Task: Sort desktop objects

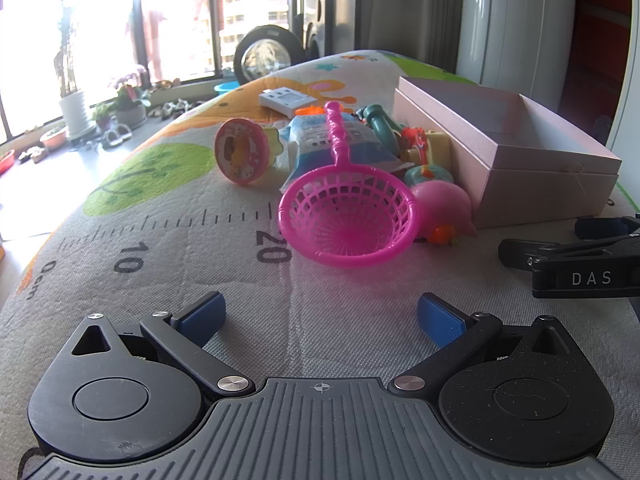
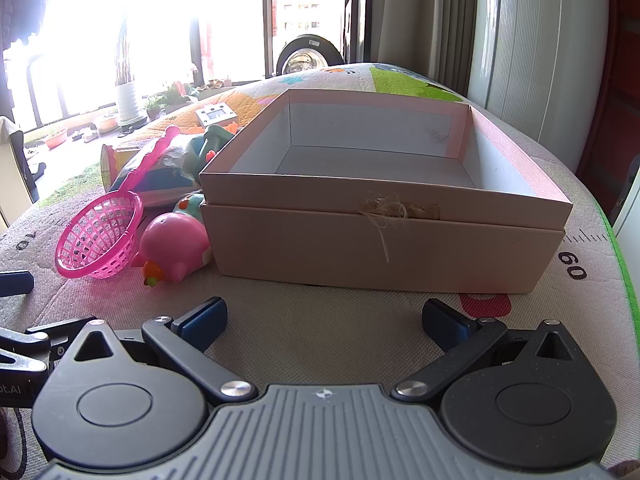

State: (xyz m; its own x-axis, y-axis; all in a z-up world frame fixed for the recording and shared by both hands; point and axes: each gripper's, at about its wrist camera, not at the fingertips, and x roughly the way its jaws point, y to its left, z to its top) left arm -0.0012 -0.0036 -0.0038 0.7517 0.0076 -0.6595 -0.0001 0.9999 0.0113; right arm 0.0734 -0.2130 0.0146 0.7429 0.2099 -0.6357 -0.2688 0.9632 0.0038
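Observation:
A pink plastic scoop net (image 1: 347, 216) (image 2: 100, 236) lies on the play mat, its handle resting on a blue pouch (image 1: 320, 140). Beside it sits a pink round toy (image 1: 442, 204) (image 2: 174, 246) against an open pale pink box (image 1: 516, 160) (image 2: 380, 240), whose inside is bare. A round pink toy (image 1: 240, 154), teal and yellow toys (image 1: 384, 130) and a white device (image 1: 286, 100) lie behind. My left gripper (image 1: 320, 316) stands open over the mat, short of the net. My right gripper (image 2: 324, 318) stands open in front of the box, nothing between its fingers.
The mat (image 1: 200, 240) bears printed ruler marks and covers a raised surface that falls away at the left edge. Plant pots (image 1: 74, 112) and a window lie beyond. The right gripper's black body (image 1: 580, 264) shows at the left wrist view's right side.

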